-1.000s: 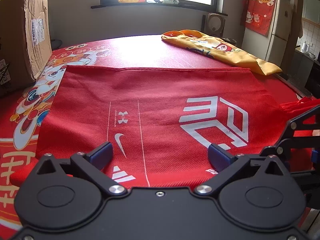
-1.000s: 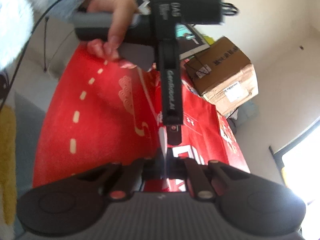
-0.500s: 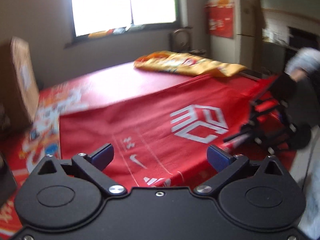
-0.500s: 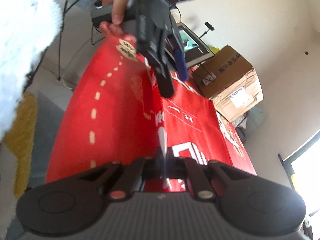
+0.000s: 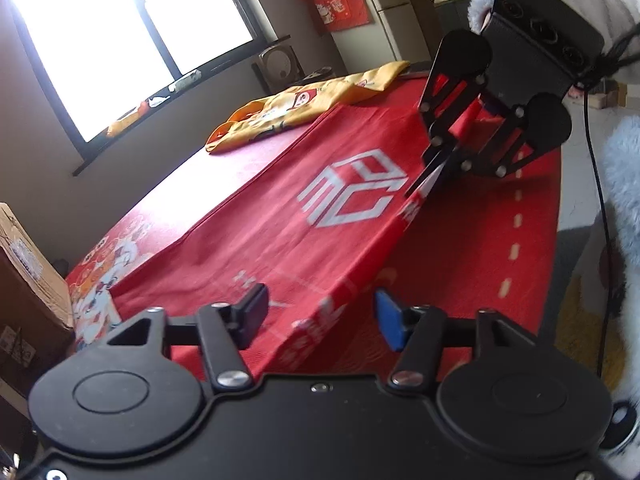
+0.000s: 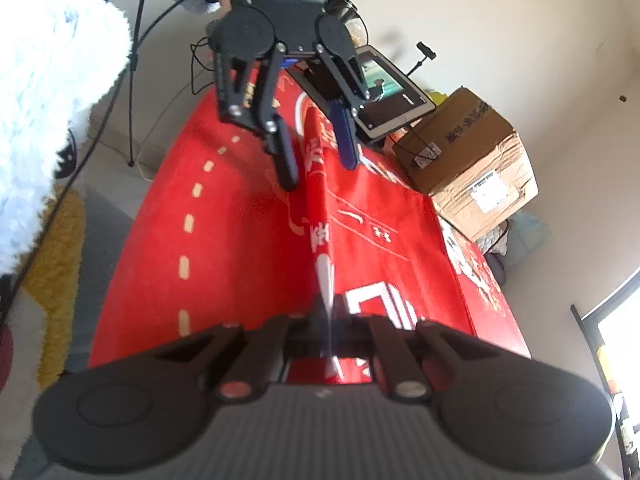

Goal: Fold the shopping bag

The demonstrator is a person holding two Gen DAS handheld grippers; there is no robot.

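Red-clothed surface. Bag: light, limp fabric; take the raised near hem. Right tongs clenched on it; left tongs, at 6 o'clock, closing around it.

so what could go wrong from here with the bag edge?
1. The left gripper is closing around the red bag's raised edge while the pads look not yet pressed; the thin edge could slip out.
2. The right gripper, shut on the same edge, may crease it if the hands pull unevenly.

Red logo bag, near edge lifted
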